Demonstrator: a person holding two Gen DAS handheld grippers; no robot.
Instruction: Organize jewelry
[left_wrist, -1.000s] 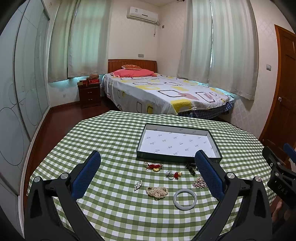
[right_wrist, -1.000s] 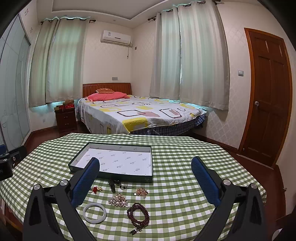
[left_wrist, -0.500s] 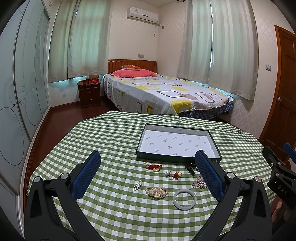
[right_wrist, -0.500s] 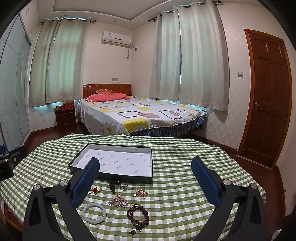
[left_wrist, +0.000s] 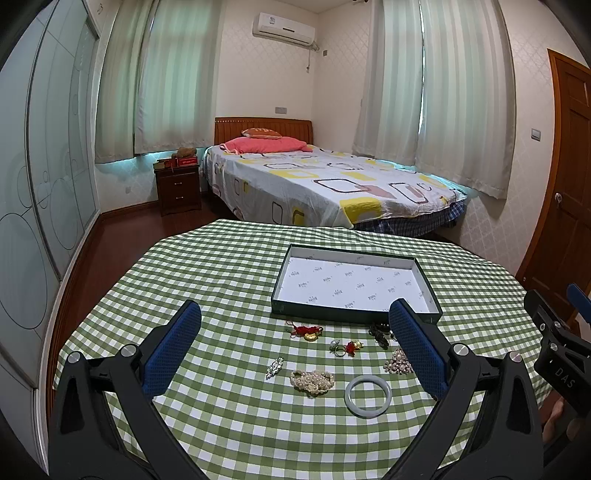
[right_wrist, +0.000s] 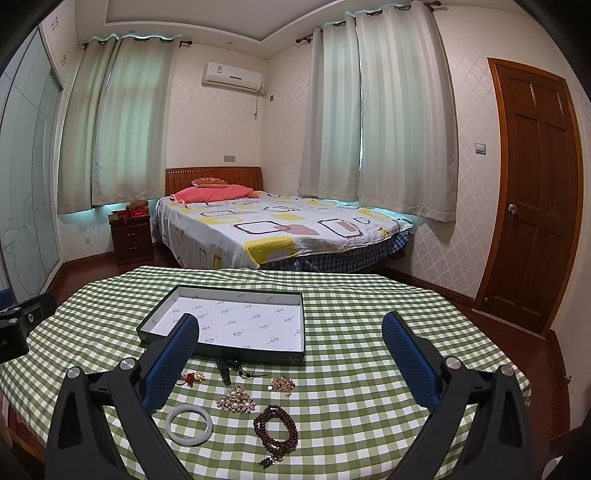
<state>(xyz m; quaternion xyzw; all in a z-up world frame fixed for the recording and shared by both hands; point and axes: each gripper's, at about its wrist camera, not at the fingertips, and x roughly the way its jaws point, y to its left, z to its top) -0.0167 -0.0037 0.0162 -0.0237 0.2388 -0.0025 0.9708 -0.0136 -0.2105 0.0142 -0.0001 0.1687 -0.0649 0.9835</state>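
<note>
A shallow dark green box (left_wrist: 354, 315) (right_wrist: 221, 350) with a white lining lies open on the green checked table. In front of it are several loose pieces: a white jade bangle (left_wrist: 368, 396) (right_wrist: 189, 424), a pearl bracelet (left_wrist: 312, 381), a silver brooch (left_wrist: 275, 367), a red knot charm (left_wrist: 306, 331), a ring with a red charm (left_wrist: 346, 347), a pearl cluster brooch (right_wrist: 235, 399) and a dark wooden bead bracelet (right_wrist: 275, 430). My left gripper (left_wrist: 295, 349) hangs open above them. My right gripper (right_wrist: 291, 363) is open too, holding nothing.
The round table (left_wrist: 221, 266) has its far edge close to a bed (left_wrist: 325, 188). A nightstand (left_wrist: 178, 188) stands at the back left and a wooden door (right_wrist: 535, 192) on the right. Part of the right gripper's body (left_wrist: 561, 354) shows at the left view's right edge.
</note>
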